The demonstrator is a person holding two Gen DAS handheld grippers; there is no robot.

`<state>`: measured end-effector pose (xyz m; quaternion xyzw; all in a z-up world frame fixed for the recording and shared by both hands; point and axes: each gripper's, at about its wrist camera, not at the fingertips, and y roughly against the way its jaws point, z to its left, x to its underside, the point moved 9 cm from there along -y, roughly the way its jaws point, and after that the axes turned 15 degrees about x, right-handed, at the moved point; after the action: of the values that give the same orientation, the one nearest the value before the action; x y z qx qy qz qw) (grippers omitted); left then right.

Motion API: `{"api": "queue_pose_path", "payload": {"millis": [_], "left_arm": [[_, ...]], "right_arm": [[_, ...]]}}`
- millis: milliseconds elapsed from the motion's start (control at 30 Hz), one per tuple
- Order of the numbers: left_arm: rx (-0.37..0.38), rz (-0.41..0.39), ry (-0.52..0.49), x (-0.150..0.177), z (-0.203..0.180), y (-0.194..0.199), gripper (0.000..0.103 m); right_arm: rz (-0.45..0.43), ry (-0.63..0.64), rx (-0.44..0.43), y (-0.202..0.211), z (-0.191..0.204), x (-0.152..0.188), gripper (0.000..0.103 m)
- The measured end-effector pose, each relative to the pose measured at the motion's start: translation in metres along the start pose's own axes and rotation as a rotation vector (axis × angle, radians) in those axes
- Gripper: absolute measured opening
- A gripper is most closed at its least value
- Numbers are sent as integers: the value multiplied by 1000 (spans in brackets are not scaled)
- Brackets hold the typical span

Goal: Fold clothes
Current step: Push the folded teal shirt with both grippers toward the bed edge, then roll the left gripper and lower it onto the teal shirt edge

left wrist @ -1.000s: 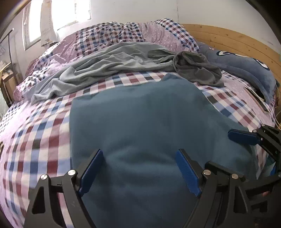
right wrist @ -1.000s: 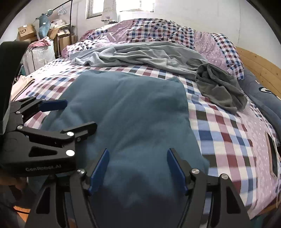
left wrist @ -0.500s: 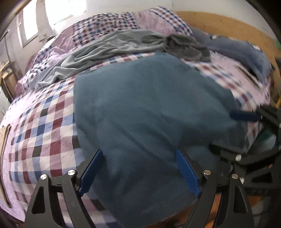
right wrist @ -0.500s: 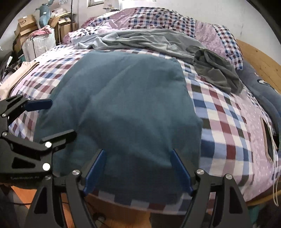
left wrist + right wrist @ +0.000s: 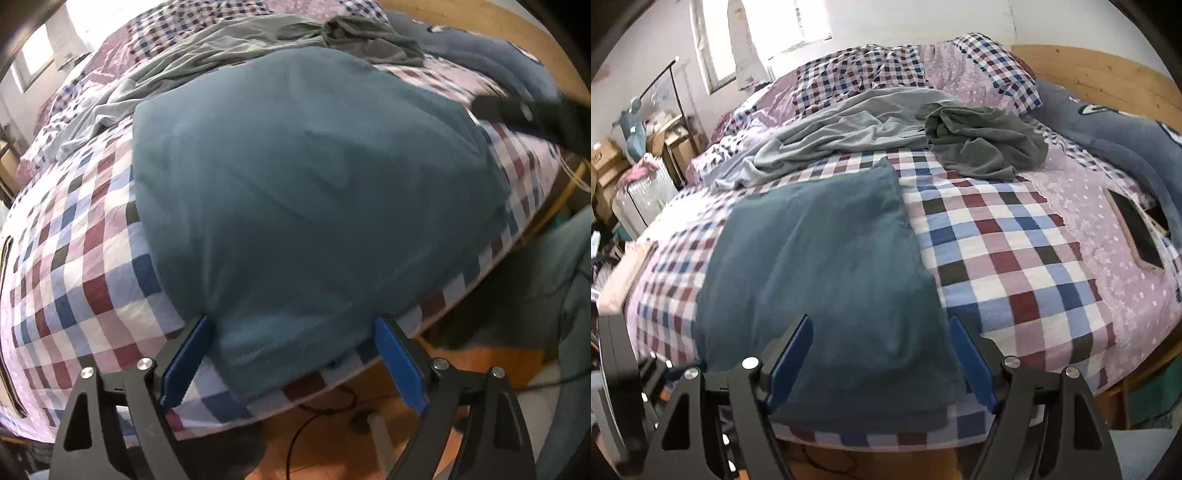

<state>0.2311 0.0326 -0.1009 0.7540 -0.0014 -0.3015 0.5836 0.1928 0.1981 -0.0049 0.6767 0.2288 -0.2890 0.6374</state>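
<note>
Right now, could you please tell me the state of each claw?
Left claw: open, holding nothing, at the near edge of the teal garment.
Right claw: open, holding nothing.

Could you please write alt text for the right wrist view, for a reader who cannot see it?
A teal garment lies flat on a checked bedspread, its near edge between the fingers of the open right gripper. Behind it lie a crumpled light grey garment and a dark grey garment.

Teal fleece garment (image 5: 820,266) folded into a flat rectangle, near edge of the bed, light grey garment (image 5: 849,125) spread rumpled at far side, dark grey one (image 5: 982,144) bunched (right of it)
</note>
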Motion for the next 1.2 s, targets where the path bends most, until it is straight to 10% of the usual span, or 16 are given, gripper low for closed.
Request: {"api": "queue_pose_path", "payload": {"millis": [200, 567, 1200], "left_arm": [[42, 28, 142, 22, 23, 10, 91], [278, -205, 683, 59, 108, 65, 91], [488, -271, 798, 55, 110, 53, 91]], "right_arm": [[-15, 71, -92, 2, 45, -2, 80], [-74, 390, -222, 13, 161, 35, 80], [37, 735, 16, -12, 184, 123, 80]]}}
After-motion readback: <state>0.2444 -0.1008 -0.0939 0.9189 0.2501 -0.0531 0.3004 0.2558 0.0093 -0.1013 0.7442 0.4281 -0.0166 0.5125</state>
